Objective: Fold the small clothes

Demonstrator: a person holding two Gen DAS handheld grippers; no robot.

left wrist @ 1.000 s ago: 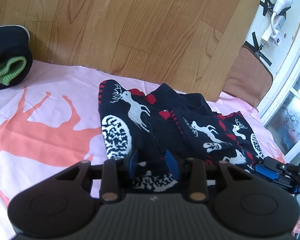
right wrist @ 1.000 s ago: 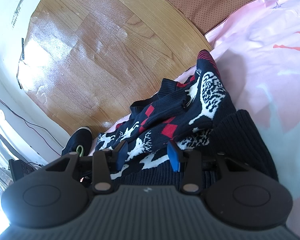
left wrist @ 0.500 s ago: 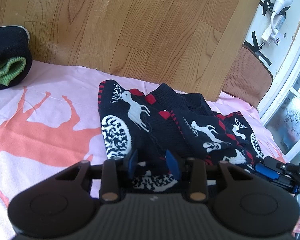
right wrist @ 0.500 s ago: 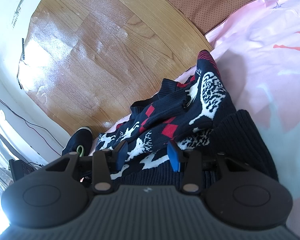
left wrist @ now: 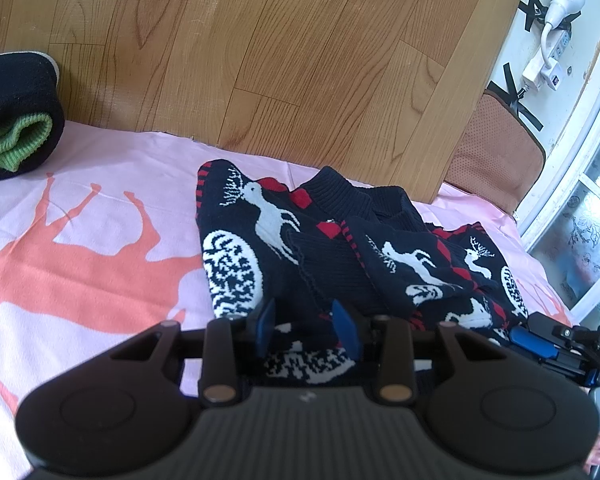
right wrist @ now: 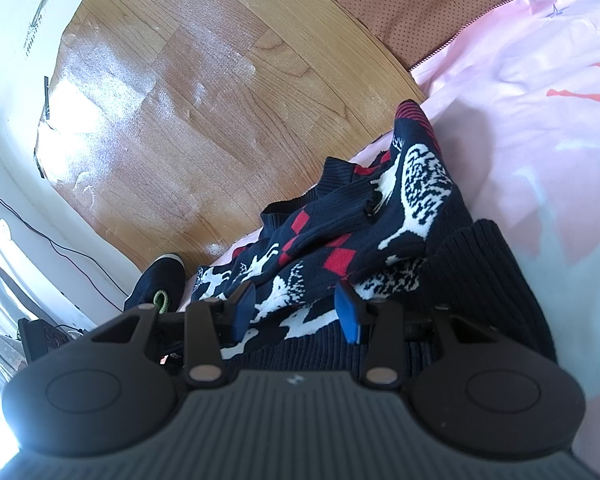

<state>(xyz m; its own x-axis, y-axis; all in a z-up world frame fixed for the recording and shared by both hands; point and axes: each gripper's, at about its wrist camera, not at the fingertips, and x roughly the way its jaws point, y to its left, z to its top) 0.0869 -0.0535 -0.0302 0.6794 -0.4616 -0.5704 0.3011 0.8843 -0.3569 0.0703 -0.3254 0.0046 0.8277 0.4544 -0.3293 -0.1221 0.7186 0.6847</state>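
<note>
My left hand-held gripper [left wrist: 306,330] part-open over navy reindeer sweater [left wrist: 340,248], right hand-held gripper [right wrist: 296,312] part-open over its hem, grip unclear, pink sheet [left wrist: 80,208]

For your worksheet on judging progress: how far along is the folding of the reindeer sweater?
Done: both sleeves of the sweater already lie folded across its front on the pink sheet. In hand: the left gripper and right gripper sit at its bottom edge. Left: folding that edge up toward the collar.
</note>
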